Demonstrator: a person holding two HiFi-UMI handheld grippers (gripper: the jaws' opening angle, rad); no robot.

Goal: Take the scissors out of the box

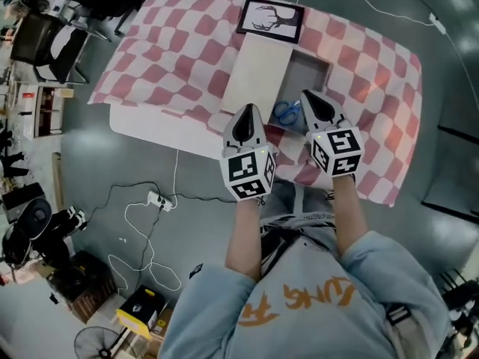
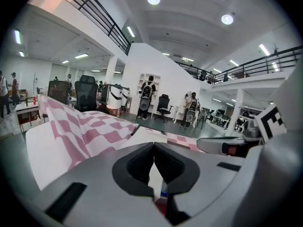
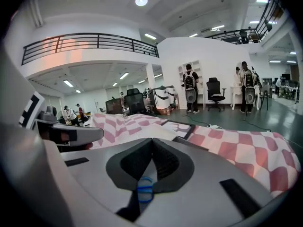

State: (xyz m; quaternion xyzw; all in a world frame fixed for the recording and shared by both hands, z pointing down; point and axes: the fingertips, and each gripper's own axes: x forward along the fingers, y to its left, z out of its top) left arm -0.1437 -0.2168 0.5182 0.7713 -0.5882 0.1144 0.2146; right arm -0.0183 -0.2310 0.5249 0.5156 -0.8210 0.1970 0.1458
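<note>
Blue-handled scissors (image 1: 286,111) lie at the near end of an open grey box (image 1: 313,67) on the pink-and-white checked table (image 1: 374,88). The box's white lid (image 1: 258,73) lies flat to its left. My left gripper (image 1: 247,108) hovers shut and empty over the lid's near edge, left of the scissors. My right gripper (image 1: 307,94) is shut just right of the scissors, holding nothing. In the right gripper view the blue handles (image 3: 144,189) show through the gap below the closed jaws of the right gripper (image 3: 152,142). The left gripper (image 2: 154,146) has its jaws pressed together.
A framed antler picture (image 1: 271,19) stands beyond the box at the table's far edge. The cloth hangs over the near table edge (image 1: 165,129). On the floor are a power strip with cables (image 1: 157,199), a yellow box (image 1: 141,307) and chairs (image 1: 52,47) at the left.
</note>
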